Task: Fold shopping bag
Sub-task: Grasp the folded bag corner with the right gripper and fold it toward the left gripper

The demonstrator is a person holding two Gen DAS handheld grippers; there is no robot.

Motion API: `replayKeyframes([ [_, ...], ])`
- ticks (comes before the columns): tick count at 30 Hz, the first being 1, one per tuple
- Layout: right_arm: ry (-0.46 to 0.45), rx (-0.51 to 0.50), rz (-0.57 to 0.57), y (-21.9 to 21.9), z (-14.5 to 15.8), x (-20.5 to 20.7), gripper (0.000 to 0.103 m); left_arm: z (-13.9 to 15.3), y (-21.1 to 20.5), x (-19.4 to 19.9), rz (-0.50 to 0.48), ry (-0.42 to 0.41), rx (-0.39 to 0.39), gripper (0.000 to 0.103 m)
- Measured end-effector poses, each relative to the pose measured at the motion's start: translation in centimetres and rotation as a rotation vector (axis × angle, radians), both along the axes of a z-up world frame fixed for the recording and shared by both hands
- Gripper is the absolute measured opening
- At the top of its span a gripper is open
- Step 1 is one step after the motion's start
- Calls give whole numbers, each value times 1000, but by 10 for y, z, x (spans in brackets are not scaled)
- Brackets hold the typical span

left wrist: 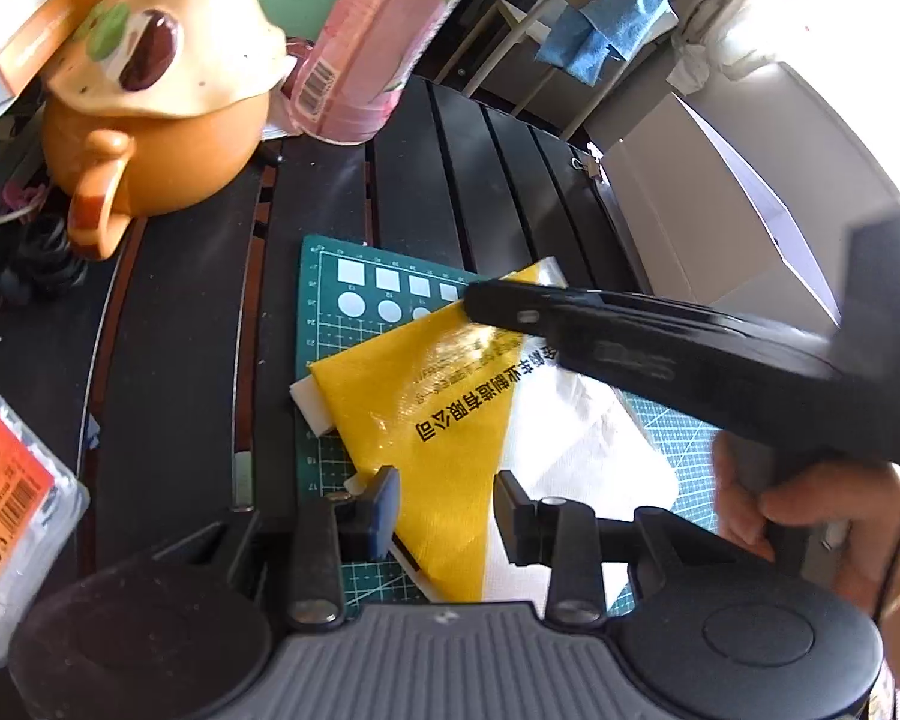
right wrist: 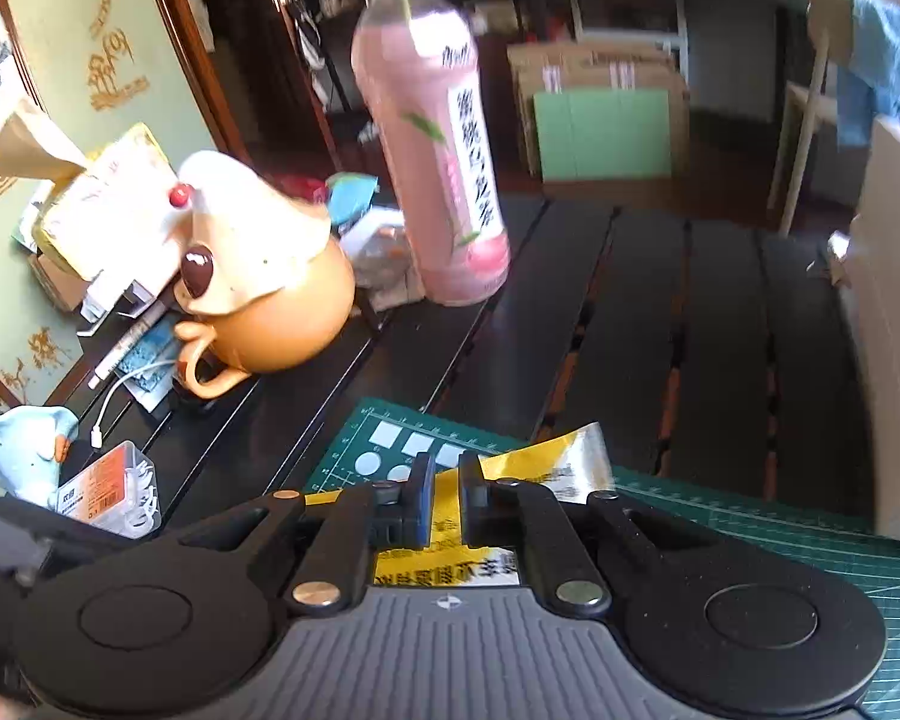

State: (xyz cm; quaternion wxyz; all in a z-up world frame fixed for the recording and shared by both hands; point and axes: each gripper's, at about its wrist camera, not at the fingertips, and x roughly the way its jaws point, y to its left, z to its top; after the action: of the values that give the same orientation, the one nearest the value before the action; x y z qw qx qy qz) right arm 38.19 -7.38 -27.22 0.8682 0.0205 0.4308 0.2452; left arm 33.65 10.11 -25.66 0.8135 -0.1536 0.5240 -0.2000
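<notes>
The shopping bag (left wrist: 450, 396), yellow and white plastic with black print, lies folded into a flat wedge on a green cutting mat (left wrist: 330, 300). My left gripper (left wrist: 447, 498) is open, its fingers straddling the bag's near part without pinching it. My right gripper (left wrist: 471, 303) comes in from the right, held by a hand (left wrist: 810, 510), its tip at the bag's far yellow edge. In the right wrist view the right gripper (right wrist: 447, 480) is nearly closed, with yellow bag (right wrist: 528, 462) film in the narrow slit between its pads. The bag's shiny far corner sticks up beyond them.
An orange pot (left wrist: 150, 150) with a cream lid and a pink bottle (left wrist: 378, 42) stand at the back left of the dark slatted table (left wrist: 486, 180). A clear plastic box (left wrist: 6, 480) with an orange label lies left. A white box (left wrist: 720, 210) borders the right.
</notes>
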Motion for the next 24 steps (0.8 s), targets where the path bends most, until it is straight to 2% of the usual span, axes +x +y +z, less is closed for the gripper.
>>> replayKeyframes([
  [2,24,-32,3,7,-9,6,3,0,0,0,-3,-3,1,33],
  [8,7,9,-24,4,-15,7,0,-2,5,2,3,10,-28,33],
  [10,55,36,-43,-1,-11,11,0,-4,10,3,14,22,-60,33],
  [12,44,65,-36,-8,1,11,5,-5,12,3,18,29,-70,33],
  [13,-10,48,-11,-13,16,5,13,-5,12,4,19,32,-71,33],
  [14,-62,17,19,-17,29,-2,28,-5,12,4,19,35,-73,33],
  [16,-155,-129,109,-21,47,-20,45,-4,11,4,17,35,-66,33],
  [18,-258,-280,208,-26,64,-41,45,-3,9,3,10,29,-53,33],
  [20,-420,-446,357,-38,73,-79,46,-2,7,2,2,21,-38,33],
  [21,-487,-492,413,-43,74,-94,50,-1,6,1,-2,16,-28,33],
  [22,-537,-536,460,-47,73,-108,62,0,4,0,-7,11,-17,33],
  [23,-564,-567,494,-48,70,-118,69,1,3,-1,-12,6,-5,33],
  [24,-595,-610,539,-49,65,-129,69,1,2,-1,-14,3,2,33],
])
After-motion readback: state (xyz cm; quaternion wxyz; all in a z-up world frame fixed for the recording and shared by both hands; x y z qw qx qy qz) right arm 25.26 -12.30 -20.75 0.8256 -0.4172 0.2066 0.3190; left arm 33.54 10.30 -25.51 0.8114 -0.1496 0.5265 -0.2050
